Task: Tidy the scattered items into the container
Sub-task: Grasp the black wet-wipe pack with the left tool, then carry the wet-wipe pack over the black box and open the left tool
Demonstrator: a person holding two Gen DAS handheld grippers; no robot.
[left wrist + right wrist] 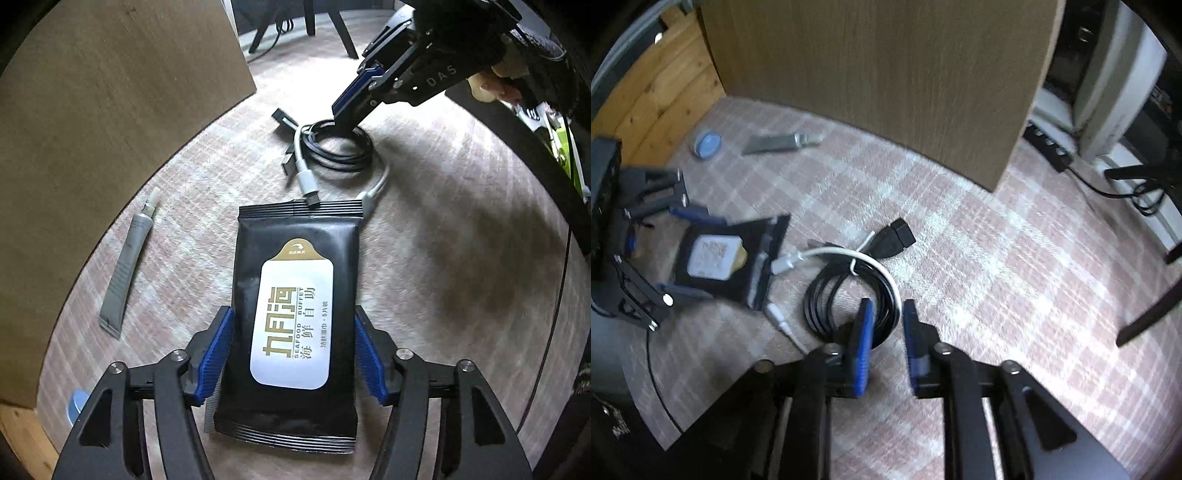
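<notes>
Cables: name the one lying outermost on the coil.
The white cable. It arcs around the outside of the coiled black cable, whose loops sit inside it, and ends in white plugs.

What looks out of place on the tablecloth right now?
Nothing damaged or spilled. The white cable is tangled through the black cable coil, its plug overlapping the wet-wipe pack; lifting one may drag the other.

**Hidden, cropped and blurred items**

- Wet-wipe pack (pixel 291 314): long edges partly covered by the fingers (pixel 218 354).
- Blue round lid (pixel 78 404): mostly behind the left gripper's frame.
- Black cable coil (pixel 849 295): near side hidden by the right fingers (pixel 864 347).
- Grey tube (pixel 781 142): motion-blurred, print unreadable.
</notes>
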